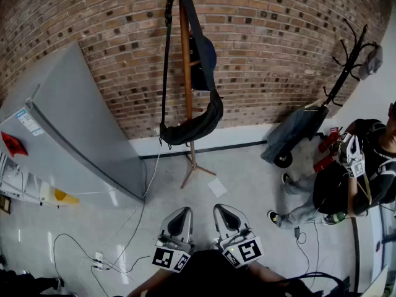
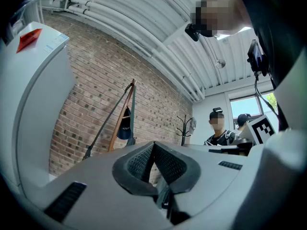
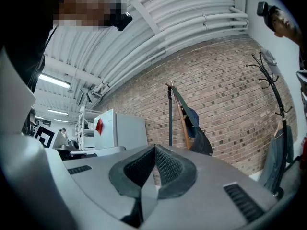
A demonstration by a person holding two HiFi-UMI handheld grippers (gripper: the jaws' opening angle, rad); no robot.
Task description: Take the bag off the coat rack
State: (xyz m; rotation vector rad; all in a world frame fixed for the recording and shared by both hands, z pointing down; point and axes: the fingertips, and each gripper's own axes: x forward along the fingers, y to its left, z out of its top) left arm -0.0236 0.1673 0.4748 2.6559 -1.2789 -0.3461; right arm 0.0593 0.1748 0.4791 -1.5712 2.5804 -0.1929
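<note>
A black bag (image 1: 193,126) hangs by its long strap (image 1: 167,54) from the top of a wooden coat rack (image 1: 185,60) against the brick wall; a dark blue cap (image 1: 204,60) hangs behind the pole. The same bag (image 3: 200,143) and rack (image 3: 180,116) show in the right gripper view, the rack (image 2: 121,123) in the left gripper view. My left gripper (image 1: 180,214) and right gripper (image 1: 224,211) sit side by side low in the head view, well short of the rack. Both are shut, jaw tips meeting, nothing between them.
A grey fridge (image 1: 68,122) stands left of the rack. A black metal coat stand (image 1: 346,60) and a hand truck (image 1: 297,132) are at the right. A person (image 1: 352,178) sits at the right edge. Cables and a power strip (image 1: 99,260) lie on the floor.
</note>
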